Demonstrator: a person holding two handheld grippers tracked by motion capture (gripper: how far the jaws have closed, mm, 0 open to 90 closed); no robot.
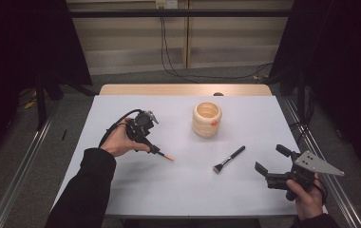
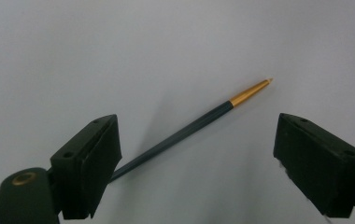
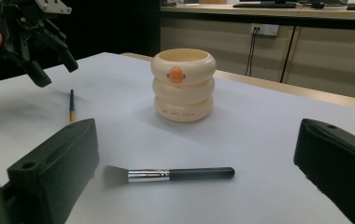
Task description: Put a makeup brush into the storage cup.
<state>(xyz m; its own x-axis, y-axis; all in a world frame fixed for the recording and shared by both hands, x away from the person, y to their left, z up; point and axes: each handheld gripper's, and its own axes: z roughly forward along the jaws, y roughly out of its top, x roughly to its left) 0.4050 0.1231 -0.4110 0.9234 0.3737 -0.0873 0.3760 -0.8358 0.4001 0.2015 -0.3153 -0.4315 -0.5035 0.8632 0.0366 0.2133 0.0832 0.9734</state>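
A thin dark-handled stick with a gold ferrule and orange tip (image 1: 165, 156) lies on the white table left of centre. In the left gripper view the stick (image 2: 199, 122) runs slanted between the jaws, touching neither. My left gripper (image 1: 149, 142) hangs open just above it, pointing down; the right gripper view has it (image 3: 54, 70) at the upper left, over the stick (image 3: 71, 105). A flat makeup brush (image 1: 228, 159) (image 3: 175, 174) lies near the middle. My right gripper (image 1: 271, 159) (image 3: 196, 128) is open and empty at the right edge, facing the brush.
A cream ringed cup with an orange dot (image 1: 207, 118) (image 3: 182, 86) stands upright behind the brush. The white table (image 1: 178, 190) has metal rails along both sides. Cables trail on the floor beyond its far edge (image 1: 183, 89).
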